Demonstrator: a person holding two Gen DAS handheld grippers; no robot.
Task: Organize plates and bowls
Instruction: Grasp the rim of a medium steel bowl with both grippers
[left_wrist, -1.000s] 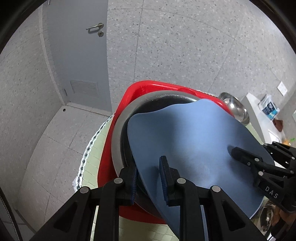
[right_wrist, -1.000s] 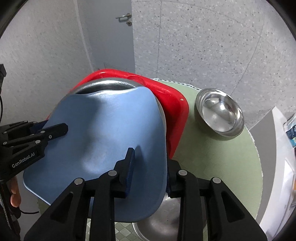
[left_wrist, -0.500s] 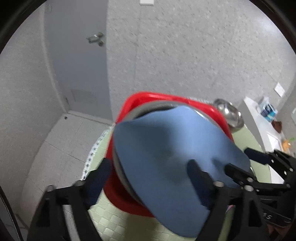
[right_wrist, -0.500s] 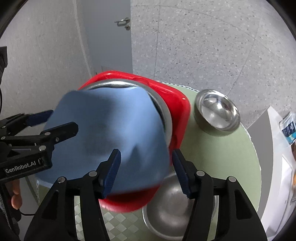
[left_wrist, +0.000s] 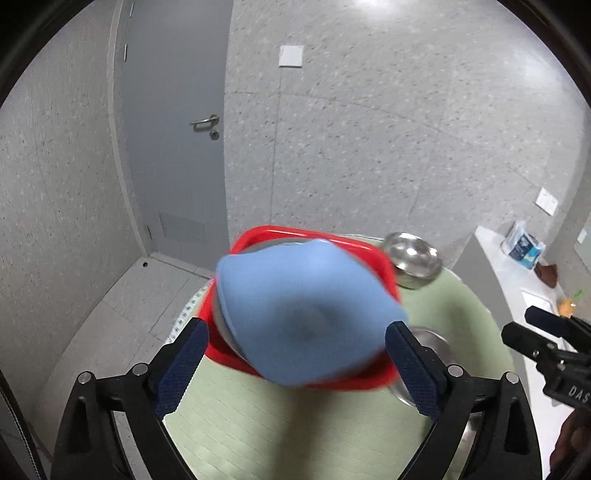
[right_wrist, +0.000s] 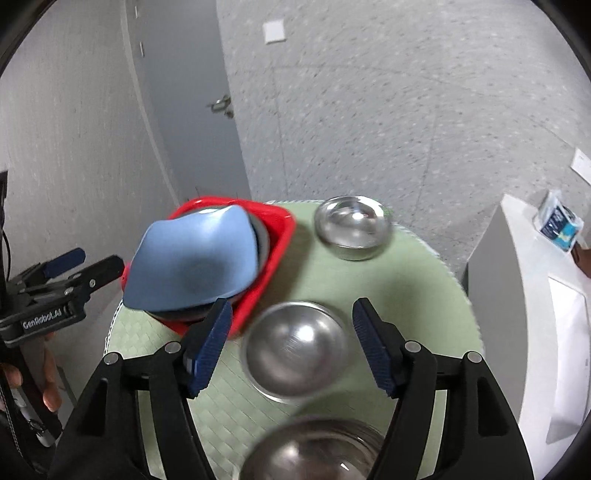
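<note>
Resting place of the blue plate (left_wrist: 306, 314): tilted on a grey dish inside the red basin (right_wrist: 275, 254), ahead of both tools and touched by neither.
Left gripper (left_wrist: 295, 363): jaws wide apart, just opened further, nothing between the pads; the plate and basin lie beyond its tips.
Right gripper (right_wrist: 291, 345): jaws apart too, just been opening, pads free of any grip; it shows off to the right of the left tool.
Steel bowl, nearest (right_wrist: 295, 349): on the green mat (right_wrist: 406, 288), seen between and beyond the right tool's fingers, not touched.
Steel bowl, far (right_wrist: 352, 227): further ahead of the right tool, just right of the basin.
Steel bowl, lowest (right_wrist: 317, 450): under the right tool, blurred.
Hand (right_wrist: 48, 384): a person's hand grips the left tool's handle, left of the right tool.
Round table: mat covers it; a grey door (left_wrist: 177, 147) stands beyond.
</note>
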